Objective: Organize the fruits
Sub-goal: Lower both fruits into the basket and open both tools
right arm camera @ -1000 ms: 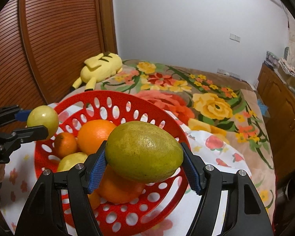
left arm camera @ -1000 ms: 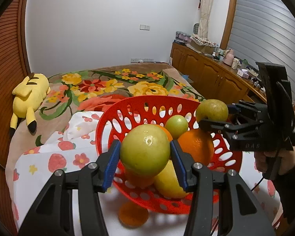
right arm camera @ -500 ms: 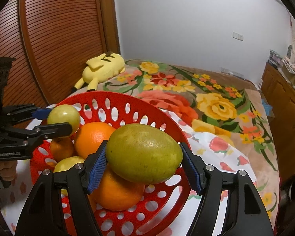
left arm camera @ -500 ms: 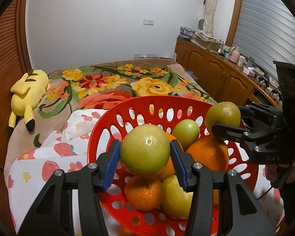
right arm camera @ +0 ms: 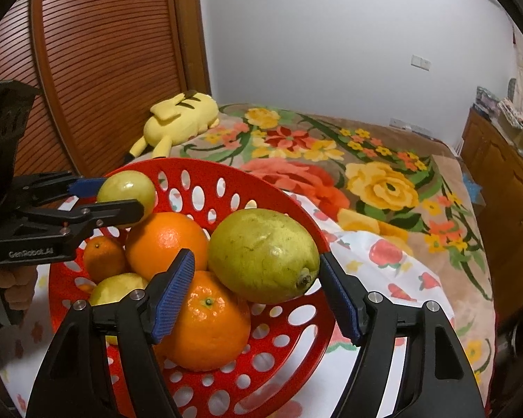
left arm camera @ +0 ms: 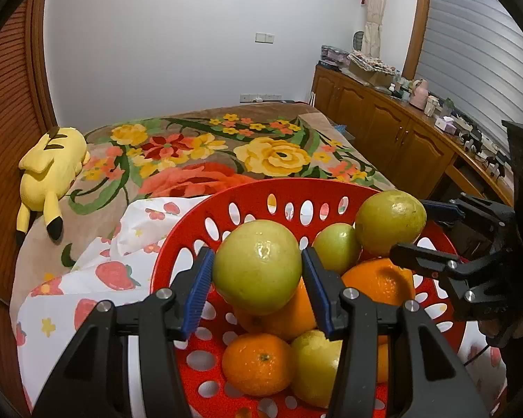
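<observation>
We grip one green-yellow citrus (left arm camera: 258,267) per hand-held gripper (left arm camera: 258,292), both poised over red basket (left arm camera: 296,188) for stacking.

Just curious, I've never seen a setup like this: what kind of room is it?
Most likely a home bedroom: a bed with a floral blanket, a yellow plush toy lying on it, and wooden cabinets along the wall.

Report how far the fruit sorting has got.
Done: several oranges and a yellow fruit already lie in the red basket. In hand: the left gripper holds a round green fruit and the right gripper an oval green fruit, both over the basket. Left: releasing these two; no other loose fruit is in view.
</observation>
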### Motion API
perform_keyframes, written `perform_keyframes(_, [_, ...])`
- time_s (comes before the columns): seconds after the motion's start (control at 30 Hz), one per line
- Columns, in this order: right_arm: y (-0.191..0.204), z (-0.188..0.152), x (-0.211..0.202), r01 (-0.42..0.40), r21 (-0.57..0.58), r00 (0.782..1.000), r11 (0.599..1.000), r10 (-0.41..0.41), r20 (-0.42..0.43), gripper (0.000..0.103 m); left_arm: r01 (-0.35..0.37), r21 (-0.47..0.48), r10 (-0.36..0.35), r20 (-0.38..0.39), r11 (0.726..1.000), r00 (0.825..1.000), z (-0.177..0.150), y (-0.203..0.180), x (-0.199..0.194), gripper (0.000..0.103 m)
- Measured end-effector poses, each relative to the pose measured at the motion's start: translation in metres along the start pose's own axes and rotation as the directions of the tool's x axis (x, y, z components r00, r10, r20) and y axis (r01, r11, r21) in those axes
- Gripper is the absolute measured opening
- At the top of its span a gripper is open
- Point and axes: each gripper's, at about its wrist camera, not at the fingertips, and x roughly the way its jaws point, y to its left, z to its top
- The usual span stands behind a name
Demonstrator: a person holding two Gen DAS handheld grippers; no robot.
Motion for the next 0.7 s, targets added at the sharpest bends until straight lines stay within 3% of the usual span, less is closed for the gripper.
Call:
perform_keyframes(0.37, [0.001, -0.005, -0.007, 0.006, 0.006, 1.000, 1.000, -0.006, 0.004, 0.075, -0.009, 0.012, 0.009, -0.005, 1.000, 1.000, 0.009, -0.002, 0.010, 0.052])
perform_keyframes(0.7, [0.007, -0.011, -0.025, 0.019, 0.011, 1.000, 1.000, -0.019, 0.024, 0.075, 0.002, 0.026, -0.003, 0.037, 1.000, 0.999, -0.001, -0.007, -0.015, 0.054])
